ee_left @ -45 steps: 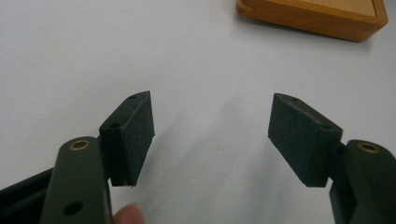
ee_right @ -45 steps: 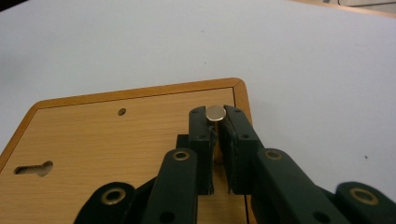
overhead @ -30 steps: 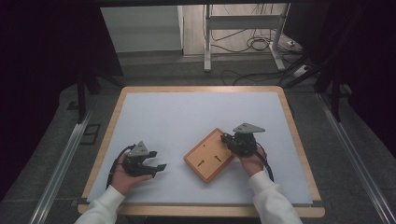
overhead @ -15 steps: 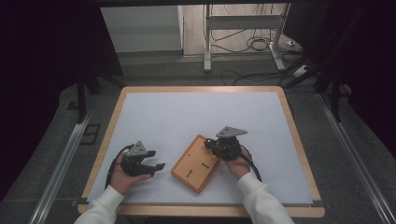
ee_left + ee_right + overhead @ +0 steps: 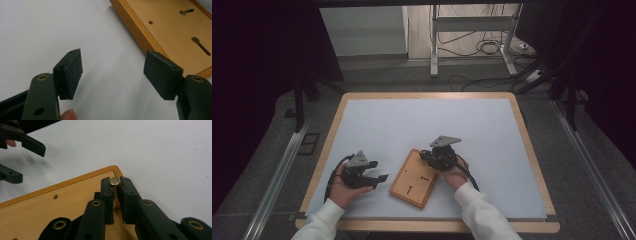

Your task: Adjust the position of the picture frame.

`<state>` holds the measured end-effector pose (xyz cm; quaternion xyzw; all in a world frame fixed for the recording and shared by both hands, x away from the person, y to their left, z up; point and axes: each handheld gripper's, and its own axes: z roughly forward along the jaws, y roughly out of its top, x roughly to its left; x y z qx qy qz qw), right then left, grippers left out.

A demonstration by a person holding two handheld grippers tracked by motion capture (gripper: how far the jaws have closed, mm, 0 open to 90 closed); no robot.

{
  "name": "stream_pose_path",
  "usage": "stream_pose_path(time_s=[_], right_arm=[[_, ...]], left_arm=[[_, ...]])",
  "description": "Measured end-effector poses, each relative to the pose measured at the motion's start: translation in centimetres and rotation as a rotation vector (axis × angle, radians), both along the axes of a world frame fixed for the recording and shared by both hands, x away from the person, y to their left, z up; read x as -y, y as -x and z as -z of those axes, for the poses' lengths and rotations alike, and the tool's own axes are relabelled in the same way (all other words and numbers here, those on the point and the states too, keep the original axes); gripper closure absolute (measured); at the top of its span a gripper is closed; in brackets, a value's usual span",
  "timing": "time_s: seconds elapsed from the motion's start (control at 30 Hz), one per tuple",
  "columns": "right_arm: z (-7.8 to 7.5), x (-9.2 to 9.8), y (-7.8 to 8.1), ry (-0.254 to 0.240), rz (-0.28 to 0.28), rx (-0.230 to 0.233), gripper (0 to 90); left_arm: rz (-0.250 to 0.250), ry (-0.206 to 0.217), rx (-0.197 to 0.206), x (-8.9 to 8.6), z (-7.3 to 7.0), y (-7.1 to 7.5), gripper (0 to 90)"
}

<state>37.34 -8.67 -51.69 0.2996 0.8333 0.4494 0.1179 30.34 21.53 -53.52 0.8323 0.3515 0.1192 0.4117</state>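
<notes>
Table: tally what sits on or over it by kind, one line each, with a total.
Wooden board: 1
Small metal disc, clamped in the right gripper over the board's corner: 1
Grippers, the left gripper open beside the board: 2
Total: 4

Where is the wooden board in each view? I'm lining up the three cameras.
High view: the wooden board lies near the table's front edge, between the two tools, tilted.
Left gripper view: upper right, beyond the open left tool, showing its keyhole slots.
Right gripper view: lower left, under the right tool, which is shut on a small metal peg at the board's rounded corner.
Shared landmark: the keyhole slots in the board's face.
</notes>
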Motion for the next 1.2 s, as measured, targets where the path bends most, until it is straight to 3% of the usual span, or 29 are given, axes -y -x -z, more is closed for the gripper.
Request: stream_pose_path(time_s=[0.27, 0.37, 0.4, 0.43, 0.5, 0.53, 0.73, 0.8, 0.97, 1.13, 1.2], right_arm=[[0.5, -1.2, -0.1, 0.015, -0.025, -0.006, 82.2], [0.4, -0.9, 0.0, -0.014, -0.039, -0.026, 71.6], [0.1, -0.7, 0.0, -0.025, -0.033, -0.03, 67.3], [-0.6, 0.0, 0.3, -0.012, 0.004, -0.007, 55.2], [-0.9, 0.3, 0.4, -0.017, 0.018, -0.005, 50.7], [-1.5, 1.4, 0.7, -0.037, 0.043, -0.014, 44.4], [-2.7, 4.6, 2.1, -0.036, 0.107, 0.009, 36.2], [-2.9, 6.8, 2.7, -0.033, 0.149, 0.0, 33.9], [-2.6, 9.4, 3.6, -0.029, 0.201, -0.013, 32.5], [-1.9, 12.1, 4.8, -0.036, 0.264, -0.038, 31.9], [-1.7, 12.8, 5.5, -0.033, 0.271, -0.038, 31.6]], left_arm=[[0.0, -0.004, -0.002, 0.0, 0.1, 0.0, 30.6], [0.0, -0.003, -0.001, -0.1, 0.1, 0.0, 30.6], [0.001, -0.003, 0.0, -0.1, 0.0, 0.0, 30.7], [0.001, -0.001, 0.001, -0.1, 0.0, 0.0, 30.7], [0.0, 0.002, 0.003, -0.2, -0.1, 0.0, 30.7], [-0.001, 0.003, 0.004, -0.2, -0.1, 0.0, 30.7], [0.009, -0.007, 0.004, 0.0, -0.1, 0.1, 30.6], [0.01, -0.009, 0.007, 0.0, -0.2, 0.2, 30.6], [0.002, -0.001, 0.002, 0.0, -0.2, 0.1, 32.0], [0.001, -0.001, 0.004, 0.0, -0.4, 0.2, 39.9], [0.003, 0.013, 0.004, -0.1, -0.6, 0.4, 50.2]])
